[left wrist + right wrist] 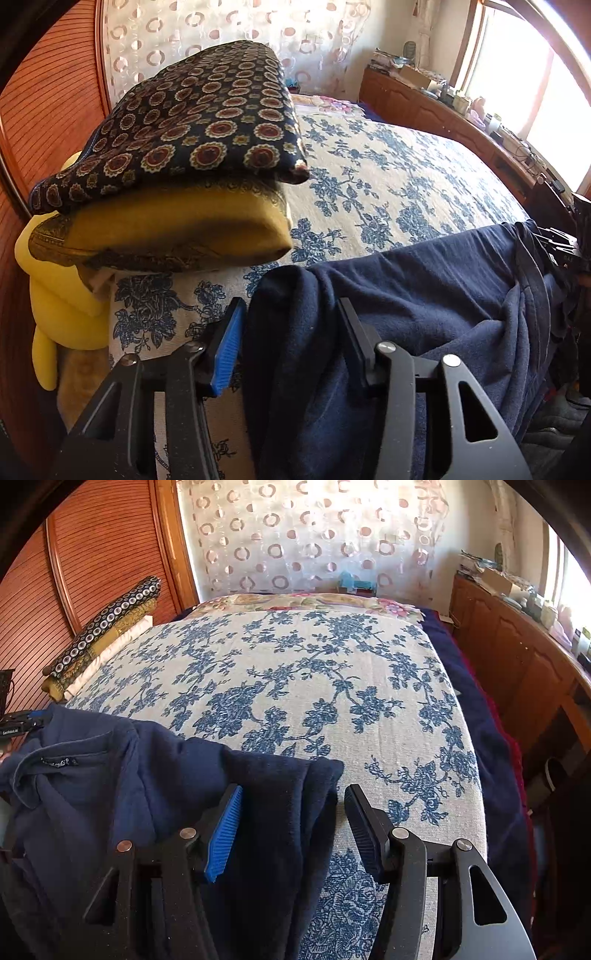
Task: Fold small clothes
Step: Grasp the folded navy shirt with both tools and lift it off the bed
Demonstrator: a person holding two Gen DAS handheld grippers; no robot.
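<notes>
A navy blue fleece garment [424, 295] lies at the near edge of the bed, stretched between both grippers. In the left wrist view my left gripper [291, 325] has its jaws apart, with one end of the garment lying between the blue pad [227, 350] and the black pad. In the right wrist view my right gripper [293, 812] is open, and the garment's other end [280, 812] lies between its pads, nearer the blue one. The garment's collar and label [59, 762] show at the left.
The bed has a cream cover with blue flowers [295, 686]. Stacked patterned pillows [192, 147] sit at the left on a yellow plush item [62, 295]. A wooden sliding door [92, 554] stands left, a wooden cabinet [517, 657] with clutter right under a window.
</notes>
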